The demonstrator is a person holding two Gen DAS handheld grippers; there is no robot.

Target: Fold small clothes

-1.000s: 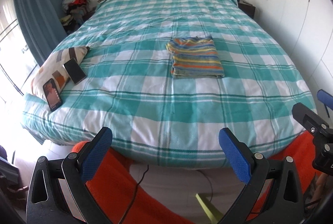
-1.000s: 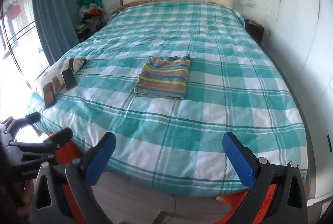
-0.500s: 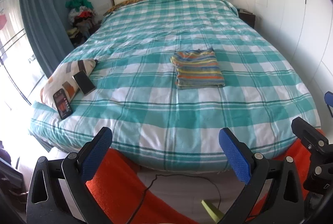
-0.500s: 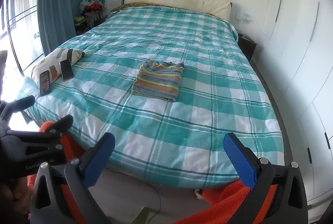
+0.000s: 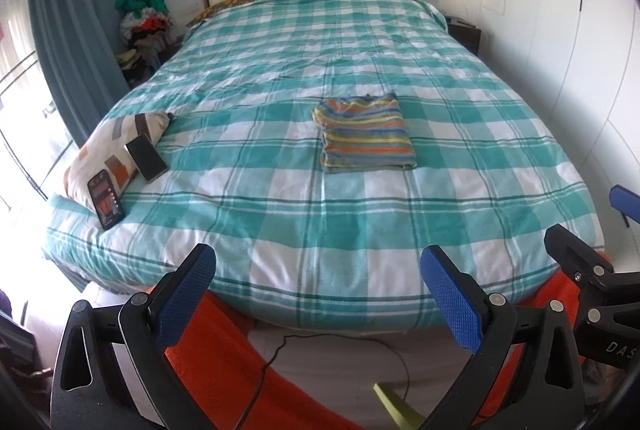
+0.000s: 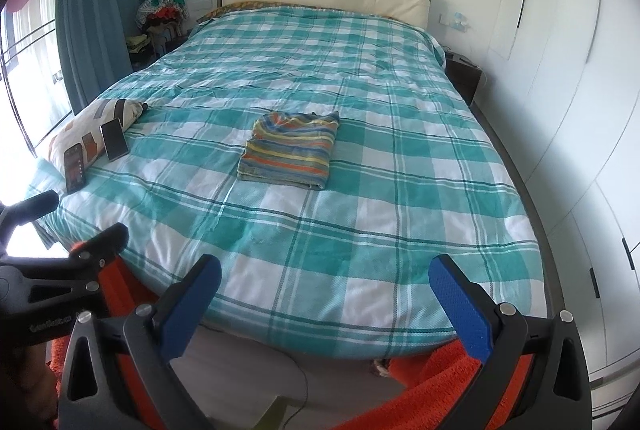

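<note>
A small striped garment (image 5: 365, 132) (image 6: 291, 151), folded into a neat rectangle, lies flat in the middle of the bed (image 5: 280, 230) (image 6: 400, 230) with its teal and white checked cover. My left gripper (image 5: 320, 298) is open and holds nothing; it hangs past the foot of the bed, well short of the garment. My right gripper (image 6: 325, 304) is open too and hangs over the foot edge. The other gripper shows at the side of each view.
A patterned pillow (image 5: 108, 146) (image 6: 84, 134) with two phones (image 5: 146, 158) (image 5: 106, 200) leaning on it sits at the bed's left edge. Orange cloth (image 5: 224, 358) and a cable (image 5: 276, 354) lie below the foot of the bed. White wardrobes (image 6: 580, 110) line the right; a clothes pile (image 5: 146, 18) stands at the far left.
Both grippers have pulled back and risen away from the bed, so more of the bed shows. The folded garment has not moved. Both grippers stayed open.
</note>
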